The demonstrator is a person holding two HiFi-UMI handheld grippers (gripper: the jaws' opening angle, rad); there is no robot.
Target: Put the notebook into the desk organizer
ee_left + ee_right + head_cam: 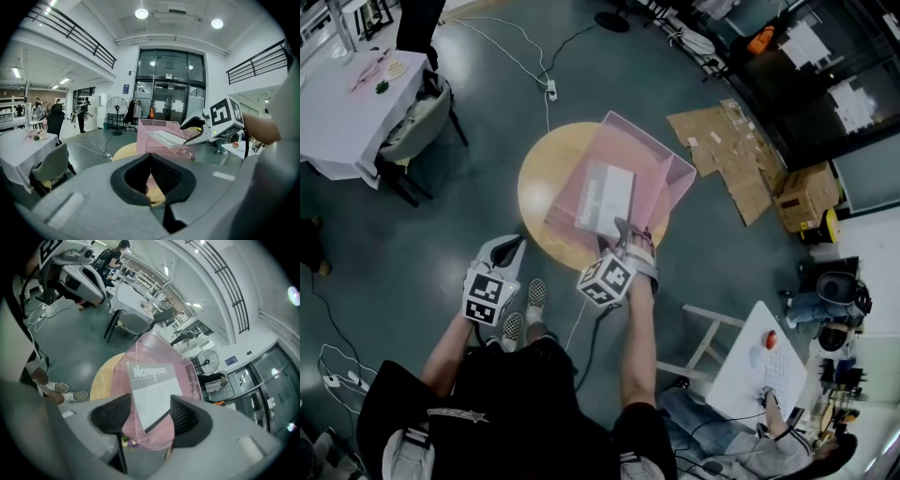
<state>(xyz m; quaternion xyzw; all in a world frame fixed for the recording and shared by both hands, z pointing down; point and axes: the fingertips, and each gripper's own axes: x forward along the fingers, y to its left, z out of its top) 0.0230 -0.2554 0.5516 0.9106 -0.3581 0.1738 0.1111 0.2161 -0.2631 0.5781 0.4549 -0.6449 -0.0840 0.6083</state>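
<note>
The right gripper [150, 396] pointed steeply down over the table [101, 376], fingers spread wide, gripping nothing. The notebook [152, 380] lay in the pink organizer [192, 376], its near corner between them. The left gripper [150, 155] sat nearly level, fingers closed, empty.

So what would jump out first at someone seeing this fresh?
The pink desk organizer on the small round table in the middle of the floor catches the eye first, with the grey-and-white notebook lying across it. Next comes the right gripper, its jaws open on either side of the notebook's near corner without pressing on it.
</note>
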